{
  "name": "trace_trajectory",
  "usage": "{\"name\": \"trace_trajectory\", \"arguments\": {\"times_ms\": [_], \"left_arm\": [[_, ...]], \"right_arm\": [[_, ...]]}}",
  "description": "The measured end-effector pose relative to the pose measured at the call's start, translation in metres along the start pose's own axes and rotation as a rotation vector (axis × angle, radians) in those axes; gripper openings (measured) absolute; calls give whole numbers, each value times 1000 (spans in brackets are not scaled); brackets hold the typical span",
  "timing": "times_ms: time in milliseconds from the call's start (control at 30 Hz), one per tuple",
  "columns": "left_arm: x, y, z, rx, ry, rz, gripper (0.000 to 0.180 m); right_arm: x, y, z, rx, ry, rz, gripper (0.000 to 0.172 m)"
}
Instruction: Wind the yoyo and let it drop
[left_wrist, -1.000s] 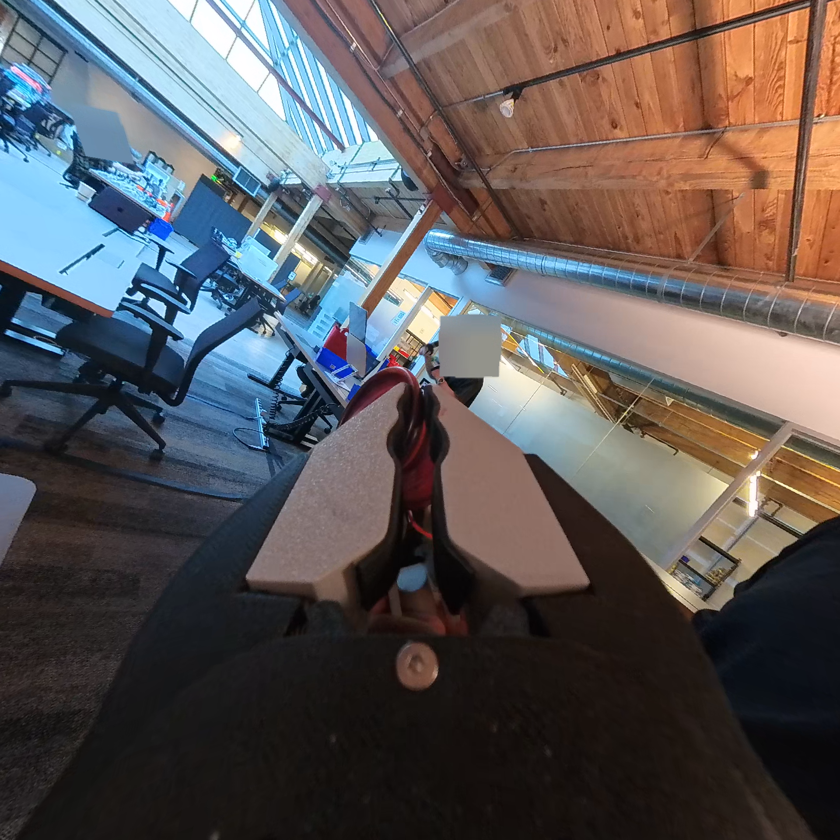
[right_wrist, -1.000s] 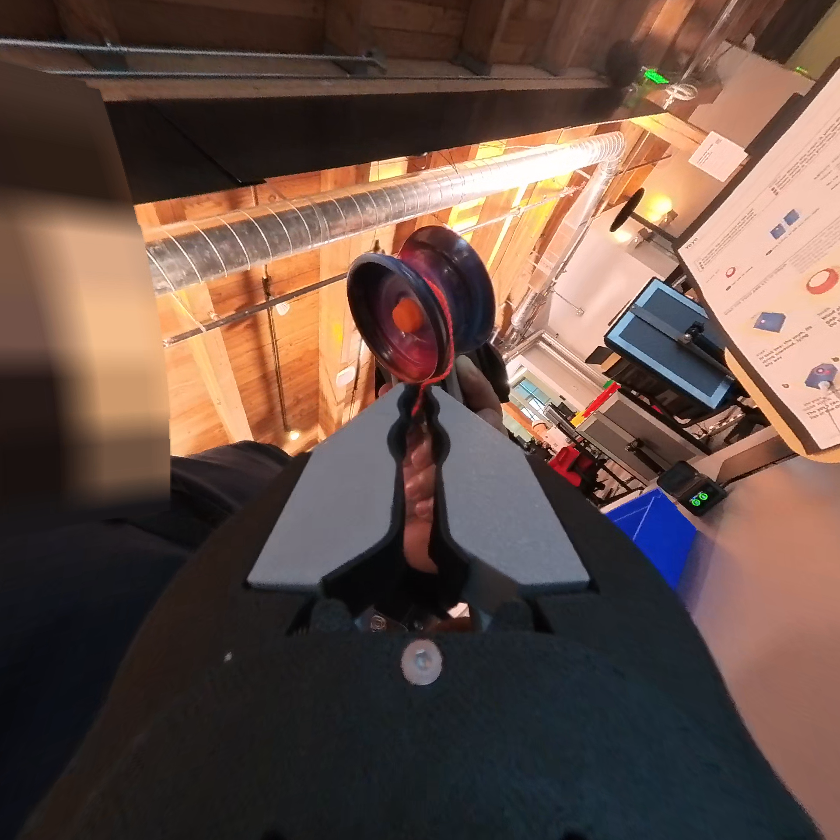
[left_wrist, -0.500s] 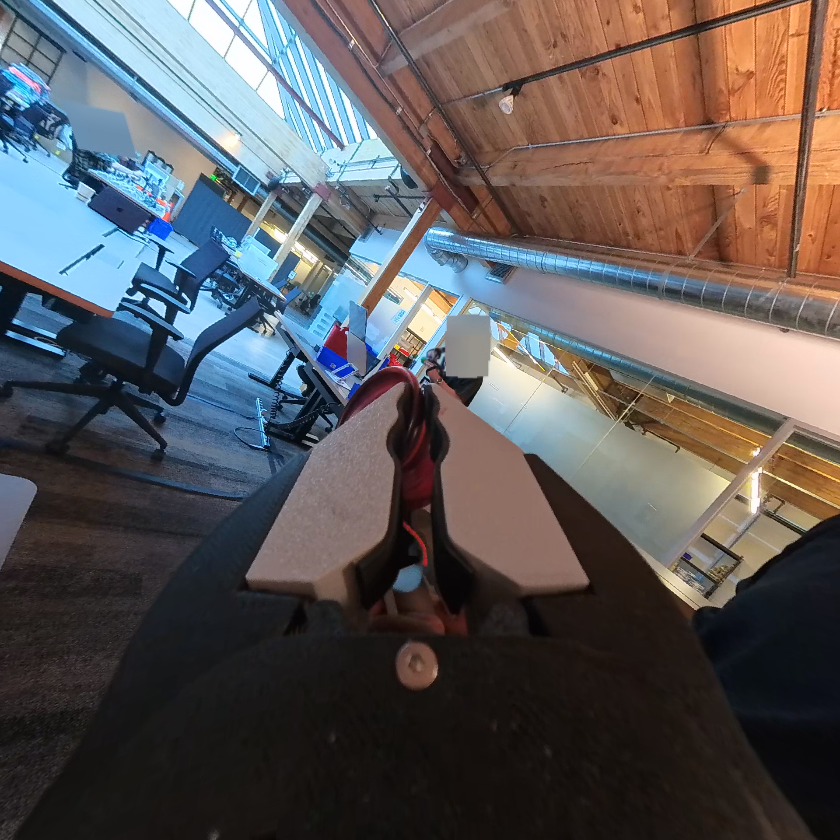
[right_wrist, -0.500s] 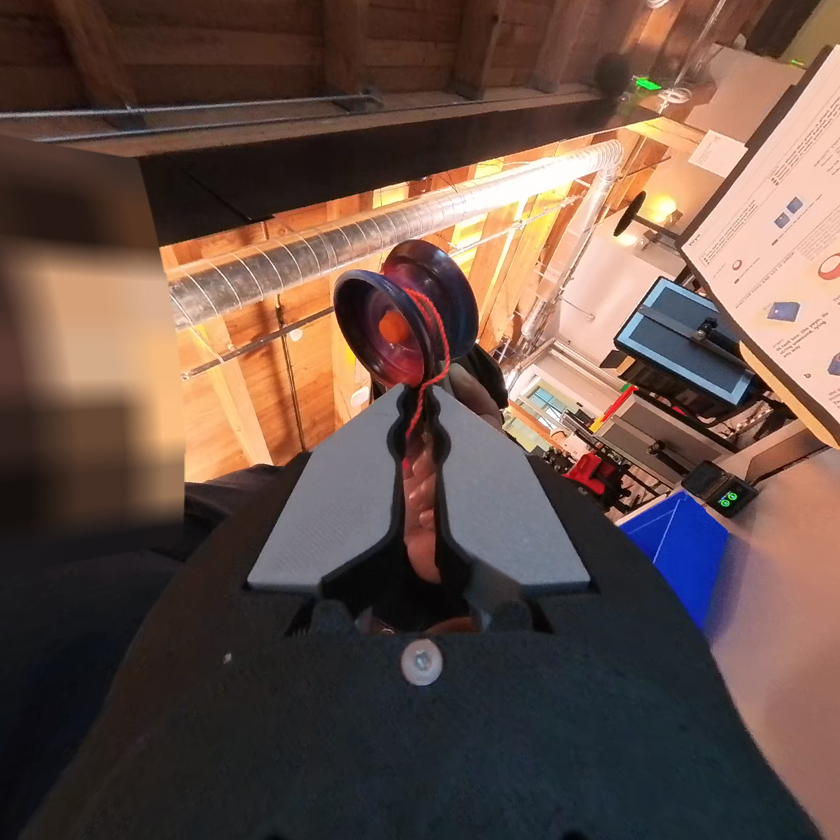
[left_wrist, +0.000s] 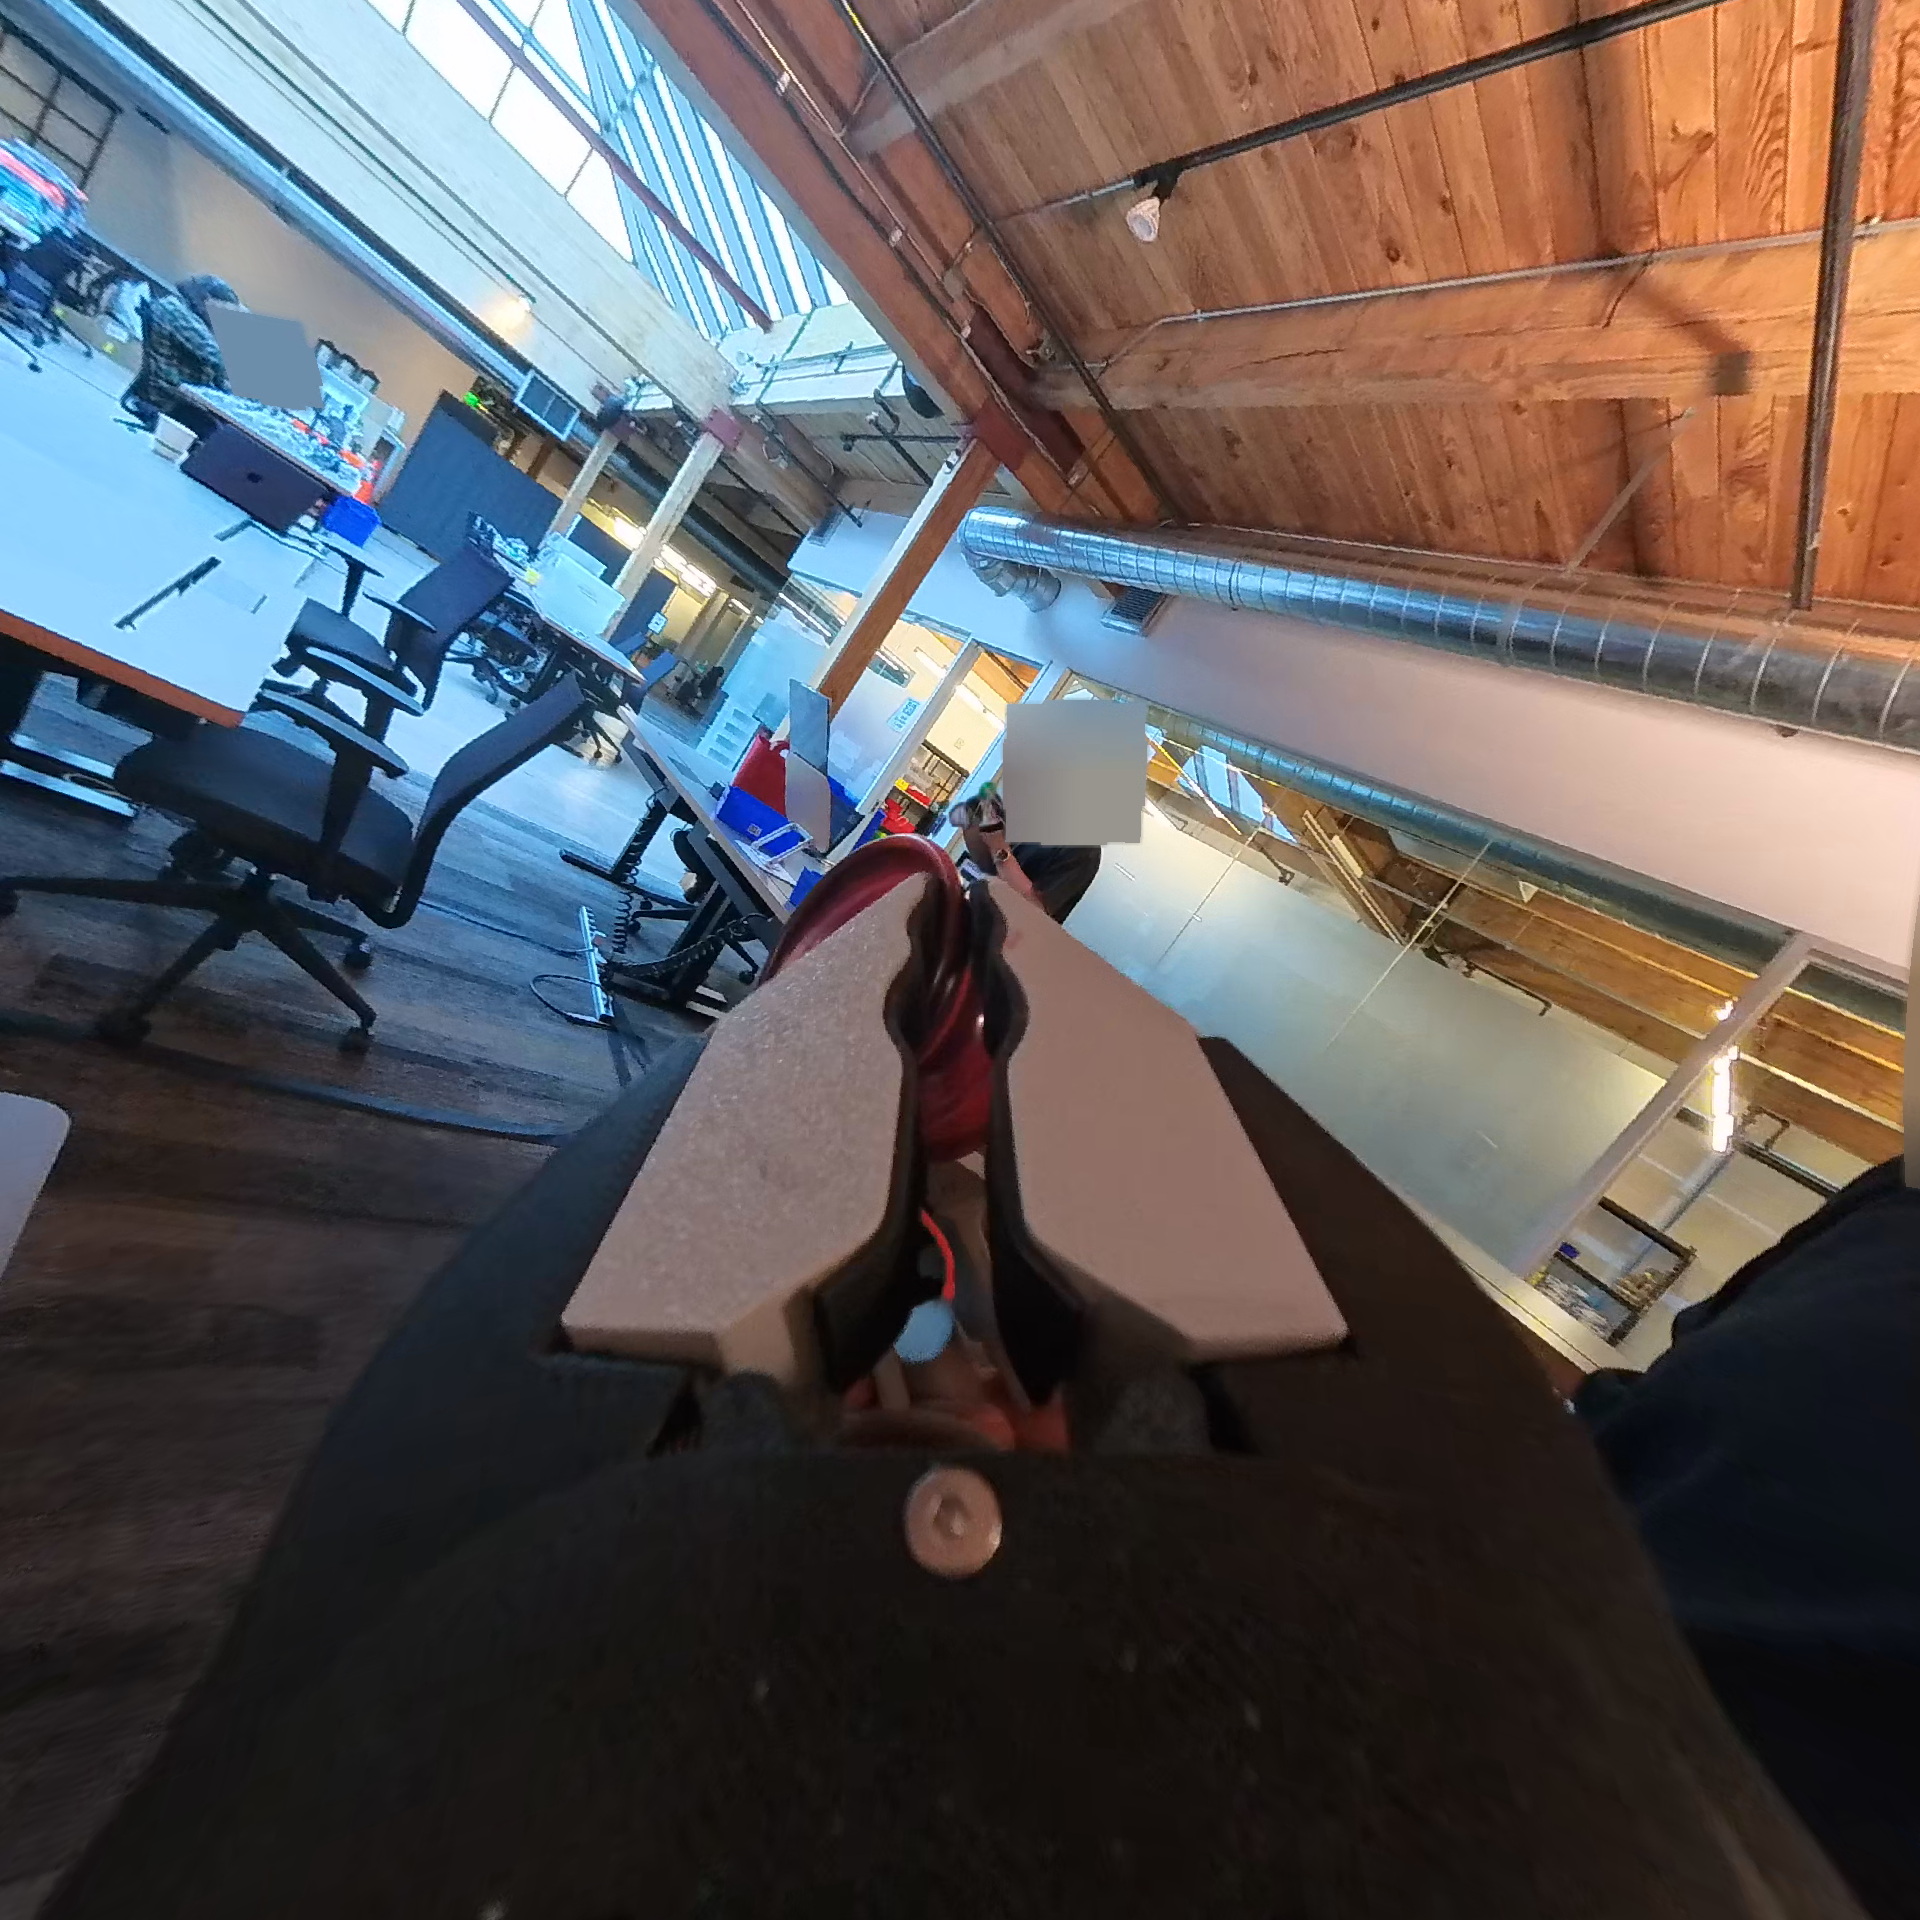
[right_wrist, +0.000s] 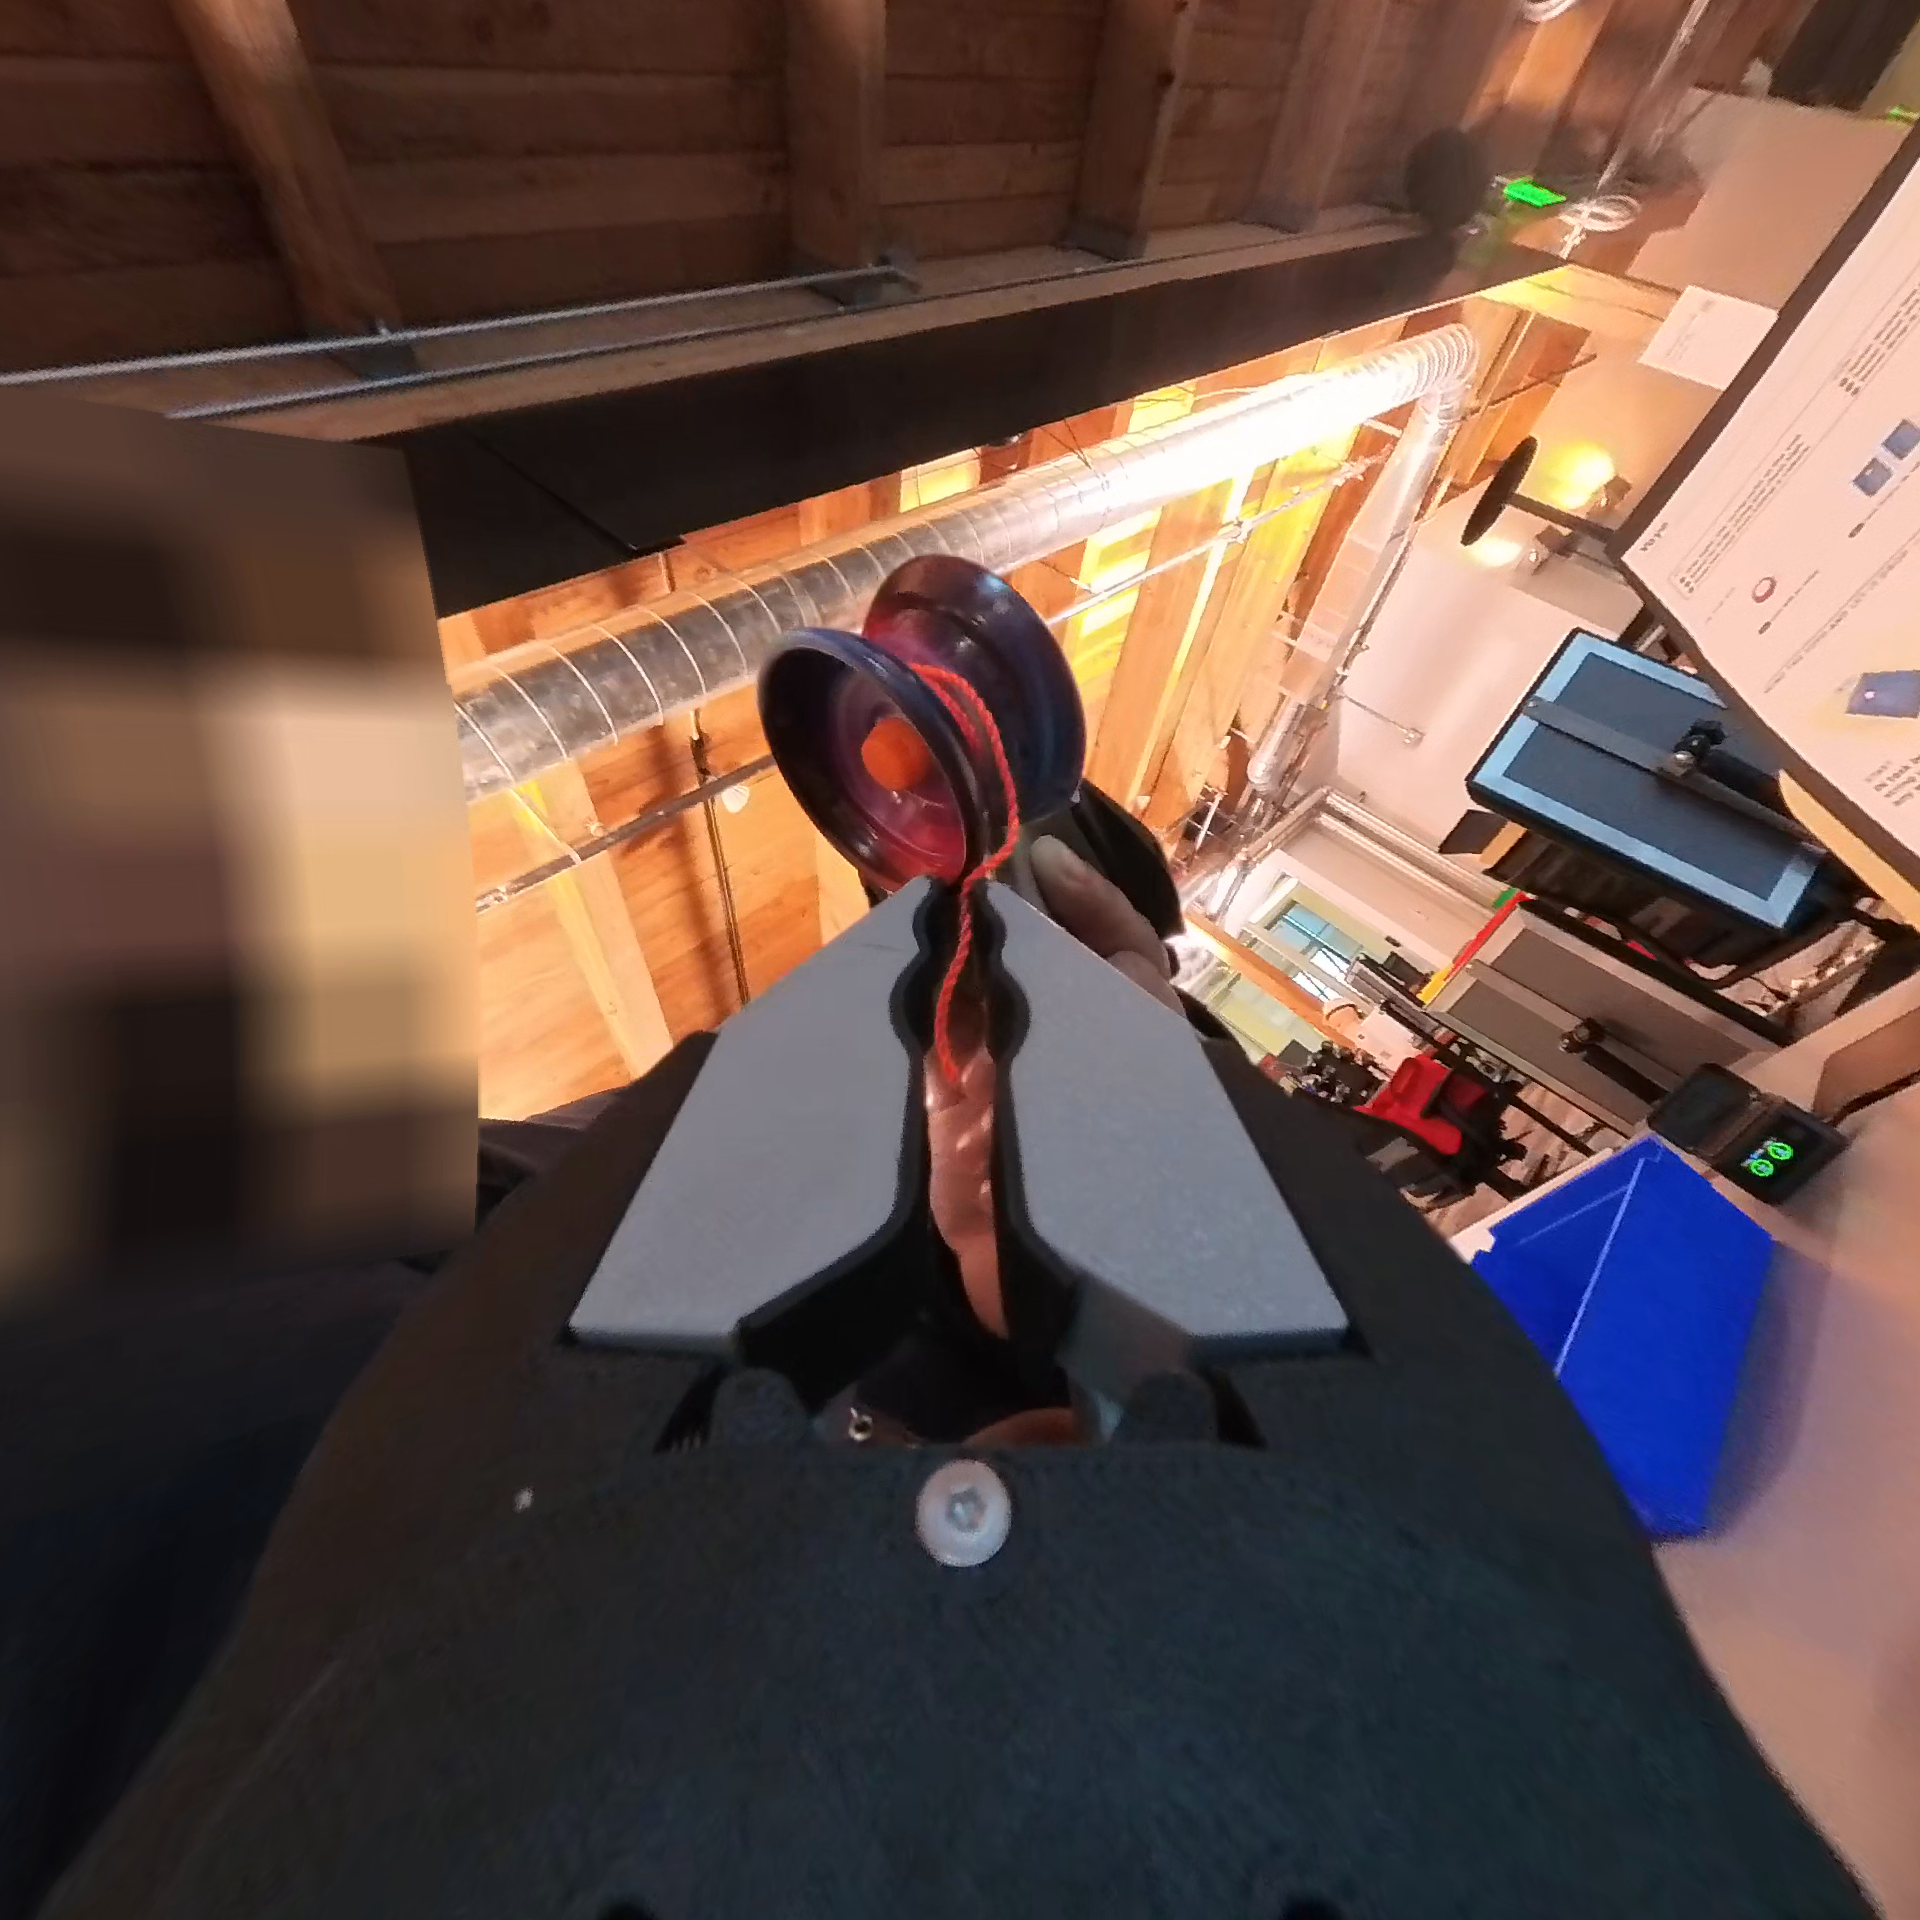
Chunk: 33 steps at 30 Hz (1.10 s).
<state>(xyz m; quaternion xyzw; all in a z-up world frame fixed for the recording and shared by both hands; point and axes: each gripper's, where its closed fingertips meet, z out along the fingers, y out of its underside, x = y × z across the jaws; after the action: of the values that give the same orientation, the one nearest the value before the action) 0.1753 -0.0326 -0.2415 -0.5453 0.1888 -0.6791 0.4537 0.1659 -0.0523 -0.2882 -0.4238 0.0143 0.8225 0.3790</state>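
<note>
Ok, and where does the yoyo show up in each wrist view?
Left wrist view: the yoyo is at centre, only a dark red rim peeking out at the left tool's tips.
Right wrist view: the yoyo is above centre, just beyond the right tool, which pinches its red string.
Shared landmark: the wooden ceiling.

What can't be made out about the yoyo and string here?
Left wrist view: most of the yoyo, hidden behind the left gripper's fingers.
Right wrist view: the string's loose end, hidden between the right gripper's fingers.
Right wrist view: the yoyo's lower edge, behind those fingertips.
</note>
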Motion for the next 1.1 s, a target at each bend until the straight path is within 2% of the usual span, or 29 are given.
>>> {"name": "trace_trajectory", "arguments": {"times_ms": [367, 567, 800, 1100], "left_arm": [[4, 4, 5, -37, 18, 62, 3], [3, 4, 8, -43, 51, 2, 2], [9, 2, 16, -76, 70, 64, 3], [4, 1, 17, -65, 82, 11, 2]], "right_arm": [[-4, 0, -4, -13, 10, -39, 0], [-5, -4, -7, -12, 33, -66, 0], [-14, -5, -3, -27, 2, -76, 0], [-8, -14, -9, 13, 31, -72, 0]]}}
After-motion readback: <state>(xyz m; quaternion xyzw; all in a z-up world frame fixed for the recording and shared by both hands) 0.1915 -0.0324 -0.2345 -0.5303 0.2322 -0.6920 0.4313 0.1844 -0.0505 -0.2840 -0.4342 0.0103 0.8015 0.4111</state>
